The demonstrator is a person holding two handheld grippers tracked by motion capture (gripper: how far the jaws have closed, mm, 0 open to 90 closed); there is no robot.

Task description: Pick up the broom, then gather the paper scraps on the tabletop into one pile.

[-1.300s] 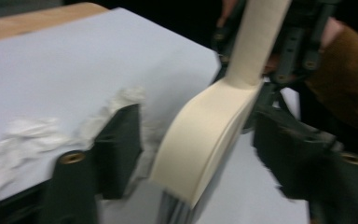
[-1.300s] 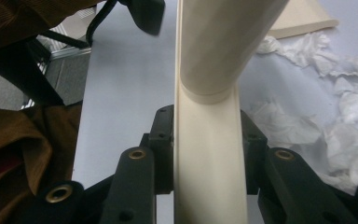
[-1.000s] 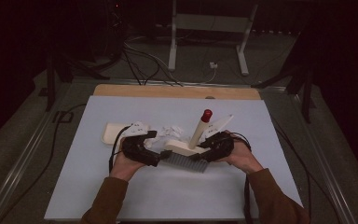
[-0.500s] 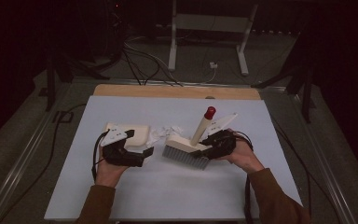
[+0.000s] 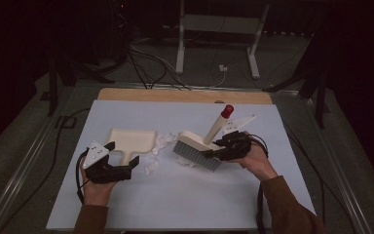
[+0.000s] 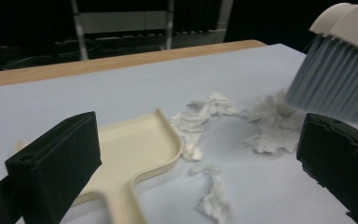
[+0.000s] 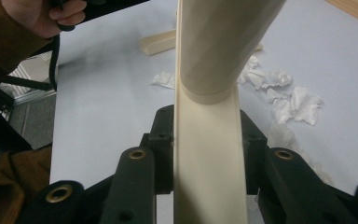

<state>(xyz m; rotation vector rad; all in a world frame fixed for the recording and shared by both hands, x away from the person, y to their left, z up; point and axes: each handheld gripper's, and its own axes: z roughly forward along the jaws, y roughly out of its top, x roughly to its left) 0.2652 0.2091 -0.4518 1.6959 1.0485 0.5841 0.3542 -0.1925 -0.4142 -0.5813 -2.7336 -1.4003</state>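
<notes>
A cream dustpan (image 5: 131, 139) lies flat on the white table top, its handle toward the near edge. My left gripper (image 5: 123, 154) is open, its jaws straddling the handle without touching it. In the left gripper view (image 6: 196, 186) the dustpan (image 6: 130, 149) lies beside the left jaw. My right gripper (image 5: 219, 148) is shut on a cream brush (image 5: 195, 148) with grey bristles and a red-tipped handle (image 5: 227, 110). In the right gripper view (image 7: 209, 144) the brush back (image 7: 209, 177) is clamped between the jaws. Torn white paper scraps (image 5: 163, 144) lie between dustpan and brush.
More paper scraps (image 6: 205, 112) lie by the dustpan's mouth, under the bristles (image 6: 335, 84). A wooden strip (image 5: 185, 96) borders the table's far edge. Beyond it are cables and a metal stand (image 5: 214, 29) on a dark floor.
My left gripper has drawn away from the brush, leftward and toward the near edge, to the dustpan's handle. The right gripper and the brush have stayed put.
</notes>
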